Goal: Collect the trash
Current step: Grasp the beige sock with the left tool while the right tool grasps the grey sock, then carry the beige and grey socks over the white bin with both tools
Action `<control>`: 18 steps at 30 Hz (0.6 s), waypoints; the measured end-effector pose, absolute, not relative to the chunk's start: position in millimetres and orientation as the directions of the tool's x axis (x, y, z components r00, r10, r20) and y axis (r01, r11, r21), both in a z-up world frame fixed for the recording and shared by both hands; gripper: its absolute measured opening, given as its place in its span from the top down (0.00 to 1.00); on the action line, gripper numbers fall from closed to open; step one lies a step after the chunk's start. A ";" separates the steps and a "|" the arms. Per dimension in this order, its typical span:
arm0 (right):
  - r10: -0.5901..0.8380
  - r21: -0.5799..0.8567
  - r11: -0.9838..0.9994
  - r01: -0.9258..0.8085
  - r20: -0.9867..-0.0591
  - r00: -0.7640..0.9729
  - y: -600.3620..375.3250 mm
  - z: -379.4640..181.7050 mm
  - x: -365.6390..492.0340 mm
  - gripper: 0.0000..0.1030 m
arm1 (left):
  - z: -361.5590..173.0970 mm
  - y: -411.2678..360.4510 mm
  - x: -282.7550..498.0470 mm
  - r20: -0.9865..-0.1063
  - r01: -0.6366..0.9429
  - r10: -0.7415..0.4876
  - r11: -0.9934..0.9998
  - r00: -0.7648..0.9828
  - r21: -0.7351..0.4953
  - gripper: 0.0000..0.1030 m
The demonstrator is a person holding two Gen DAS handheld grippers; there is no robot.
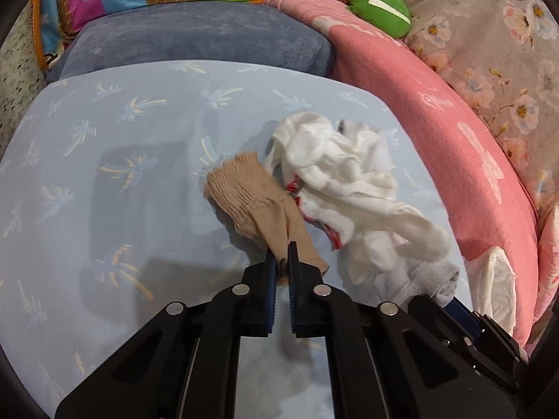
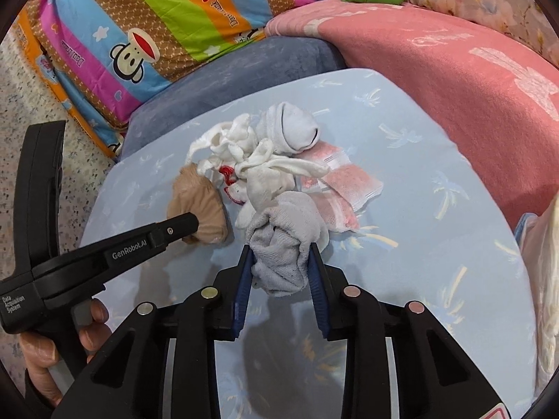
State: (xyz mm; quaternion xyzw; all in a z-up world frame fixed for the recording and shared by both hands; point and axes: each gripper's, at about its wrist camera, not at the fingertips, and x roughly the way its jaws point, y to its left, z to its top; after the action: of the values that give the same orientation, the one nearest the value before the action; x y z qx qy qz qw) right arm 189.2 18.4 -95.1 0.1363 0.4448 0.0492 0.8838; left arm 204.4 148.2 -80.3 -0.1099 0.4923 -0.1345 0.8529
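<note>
Pale blue bedding point(image 2: 436, 160) printed with palm trees spreads under both tools, with a grey cushion point(image 1: 195, 42) and a pink blanket point(image 1: 419, 104) beyond it.

Starting from our left gripper point(image 1: 282, 256), we see its jaws closed almost flat on the thin end of a tan stocking point(image 1: 251, 199). From that pinch the stocking runs forward and to the left across the bedding, its ribbed cuff being the far end. Our right gripper point(image 2: 279, 248) is partly closed, both blue pads pressing on a grey sock point(image 2: 283, 244) that bulges between them. That sock is the near edge of a heap; just beyond it lie tangled white socks point(image 2: 272, 153), and to their right a folded pink cloth point(image 2: 342, 188).

The relation that matters, we judge, is this: each held piece touches the heap on its inner side, the stocking's cuff resting against the white socks and the grey sock tucked under them. Lifting straight up may drag neighbours along. No bin or bag shows in either view, so we cannot tell which way the pieces must go.
</note>
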 end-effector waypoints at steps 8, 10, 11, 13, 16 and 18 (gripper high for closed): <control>0.197 0.305 0.951 0.050 -0.723 0.663 0.4 -62.1 159.8 0.70 | -49.1 126.2 181.8 -0.779 0.181 -0.362 0.932 0.512 -0.314 0.96; 0.192 0.310 0.949 0.055 -0.707 0.681 -9.2 -53.8 149.8 0.70 | -41.6 118.6 176.3 -0.771 0.200 -0.371 0.929 0.517 -0.313 0.96; 0.188 0.313 0.948 0.059 -0.700 0.689 -13.0 -49.5 145.5 0.70 | -37.0 114.0 172.8 -0.766 0.214 -0.377 0.926 0.521 -0.310 0.96; 0.181 0.319 0.945 0.067 -0.686 0.705 -21.6 -41.3 137.8 0.70 | -29.4 103.7 166.6 -0.757 0.239 -0.384 0.923 0.529 -0.302 0.96; 0.169 0.327 0.942 0.081 -0.666 0.727 -34.3 -29.9 125.9 0.70 | -17.1 87.1 156.9 -0.741 0.280 -0.404 0.914 0.537 -0.295 0.96; 0.158 0.331 0.939 0.092 -0.655 0.739 -43.1 -23.2 118.6 0.70 | -10.1 76.5 150.6 -0.732 0.306 -0.414 0.908 0.541 -0.287 0.96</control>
State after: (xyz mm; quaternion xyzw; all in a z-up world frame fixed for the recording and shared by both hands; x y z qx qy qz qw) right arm 118.6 -43.1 -23.2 0.1734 0.3606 0.0181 0.9163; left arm 150.6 76.5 -10.1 -0.0624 0.4325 -0.2055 0.8757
